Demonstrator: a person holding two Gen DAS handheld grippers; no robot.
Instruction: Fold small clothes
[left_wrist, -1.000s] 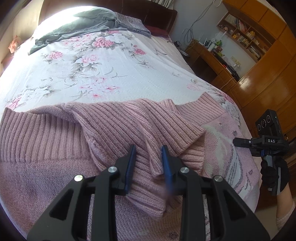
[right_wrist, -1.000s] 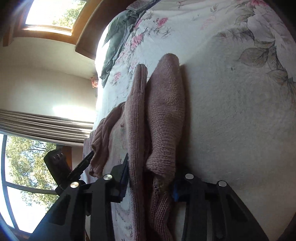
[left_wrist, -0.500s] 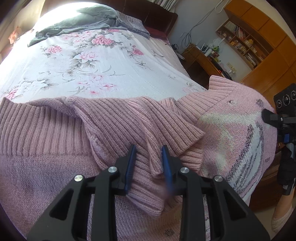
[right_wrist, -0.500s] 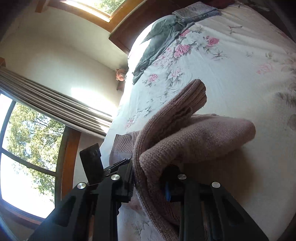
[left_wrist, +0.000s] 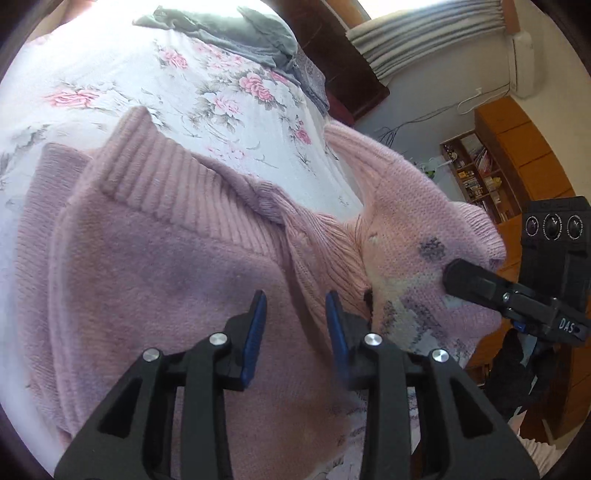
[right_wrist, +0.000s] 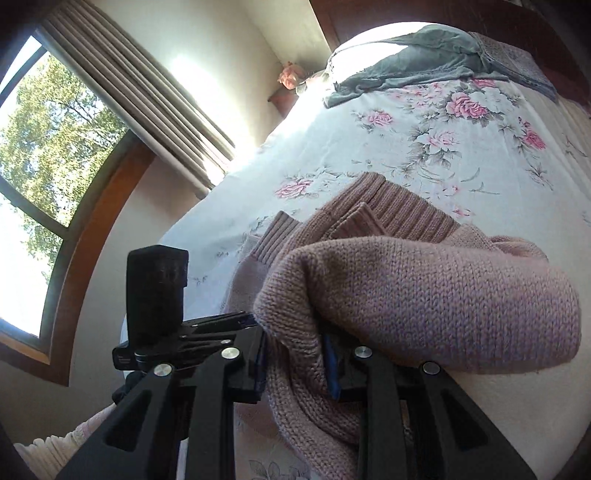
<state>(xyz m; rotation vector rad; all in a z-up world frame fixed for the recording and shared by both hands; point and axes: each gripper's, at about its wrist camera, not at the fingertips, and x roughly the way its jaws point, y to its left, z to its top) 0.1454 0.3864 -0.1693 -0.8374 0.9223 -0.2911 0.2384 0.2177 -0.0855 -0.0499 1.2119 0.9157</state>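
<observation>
A pink knit sweater (left_wrist: 166, 266) lies bunched on the floral bed sheet (left_wrist: 110, 85). Its ribbed hem faces away from me. My left gripper (left_wrist: 295, 314) is shut on a ribbed fold near the sweater's middle. In the left wrist view my right gripper (left_wrist: 452, 277) comes in from the right, its tip at the sweater's grey-and-white patterned panel. In the right wrist view my right gripper (right_wrist: 295, 354) is shut on a thick rolled fold of the sweater (right_wrist: 443, 295), held up off the sheet. My left gripper (right_wrist: 251, 319) sits just to its left.
A grey garment (left_wrist: 229, 29) lies crumpled at the head of the bed, by the dark headboard. Wooden shelves and cabinets (left_wrist: 476, 173) stand beyond the bed's right side. A curtained window (right_wrist: 48, 147) is on the left. A black-gloved hand (left_wrist: 517, 354) holds the right gripper.
Both grippers have lifted and swung while holding the sweater. The patterned right part rose off the bed edge and came over toward the middle. The two grippers are closer together.
</observation>
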